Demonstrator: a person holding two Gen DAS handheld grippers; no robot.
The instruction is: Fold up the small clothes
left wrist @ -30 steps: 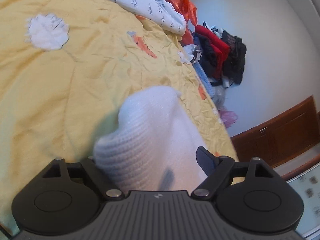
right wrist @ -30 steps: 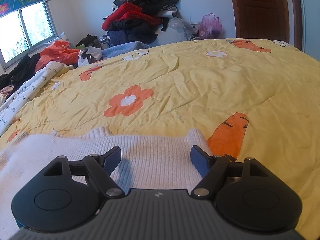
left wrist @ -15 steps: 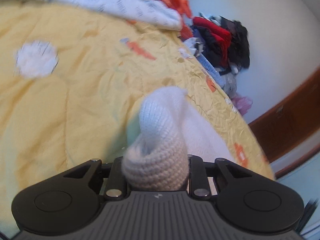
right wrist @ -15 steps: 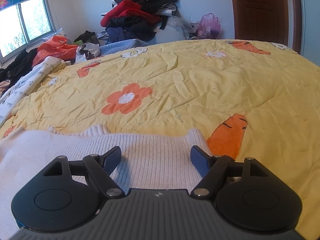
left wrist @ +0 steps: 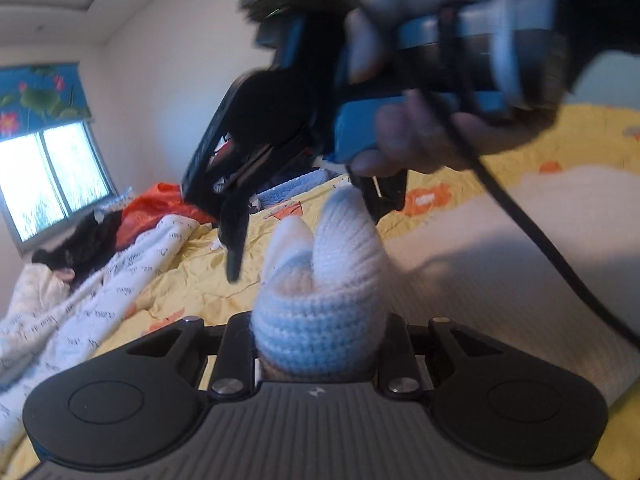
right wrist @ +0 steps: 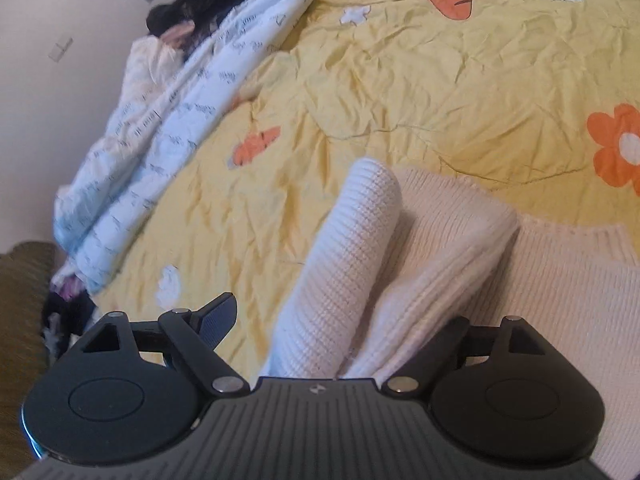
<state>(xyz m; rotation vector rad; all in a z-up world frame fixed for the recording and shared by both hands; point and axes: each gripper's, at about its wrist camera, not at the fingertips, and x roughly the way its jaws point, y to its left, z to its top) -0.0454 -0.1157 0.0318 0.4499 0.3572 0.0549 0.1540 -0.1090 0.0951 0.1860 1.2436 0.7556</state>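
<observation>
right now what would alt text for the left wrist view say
The left hand-held gripper is shut on a bunched fold of the white knit sweater above the yellow flowered bedspread. Just ahead, a hand holds the blurred right hand-held gripper. A window and piled clothes sit at the left.

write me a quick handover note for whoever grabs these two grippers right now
Left gripper: shut on a bunched fold of the cream knit sweater, lifted off the yellow quilt.
Right gripper: jaws opening; a rolled part of the sweater lies between them, not pinched. It shows in the left view in the person's hand.
Done: one part of the sweater picked up; the rest lies flat on the quilt.
Left: carry that part over the body, lay it down, finish the fold. The white printed blanket is out of the way.
</observation>
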